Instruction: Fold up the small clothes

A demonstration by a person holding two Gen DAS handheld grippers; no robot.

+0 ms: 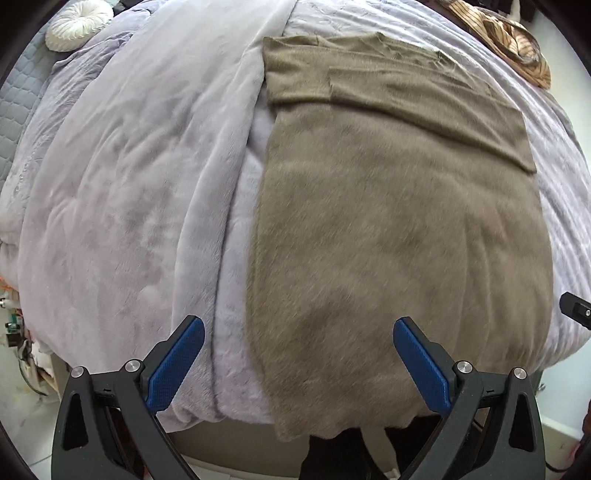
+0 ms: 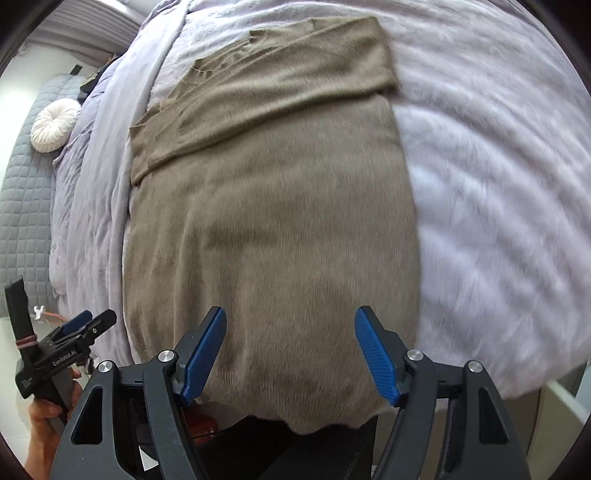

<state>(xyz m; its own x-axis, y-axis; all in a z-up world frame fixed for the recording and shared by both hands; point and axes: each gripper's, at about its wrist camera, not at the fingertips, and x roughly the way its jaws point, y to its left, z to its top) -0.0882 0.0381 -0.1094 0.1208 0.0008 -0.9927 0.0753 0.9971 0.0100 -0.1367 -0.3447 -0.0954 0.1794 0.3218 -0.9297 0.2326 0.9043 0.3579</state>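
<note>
An olive-brown knit sweater [image 1: 399,221] lies flat on the bed as a long rectangle, with both sleeves folded across its far part. Its hem hangs a little over the near bed edge. It also shows in the right wrist view [image 2: 273,229]. My left gripper [image 1: 298,354] is open and empty, hovering over the hem near the sweater's left edge. My right gripper [image 2: 290,350] is open and empty above the middle of the hem. The left gripper also shows at the left of the right wrist view [image 2: 79,325], held in a hand.
A lilac plush blanket [image 1: 129,206] covers the bed, with a long ridge left of the sweater. A round white cushion [image 1: 79,26] lies at the far left on a grey quilted mattress [image 2: 26,192]. A striped brown garment [image 1: 513,40] lies at the far right.
</note>
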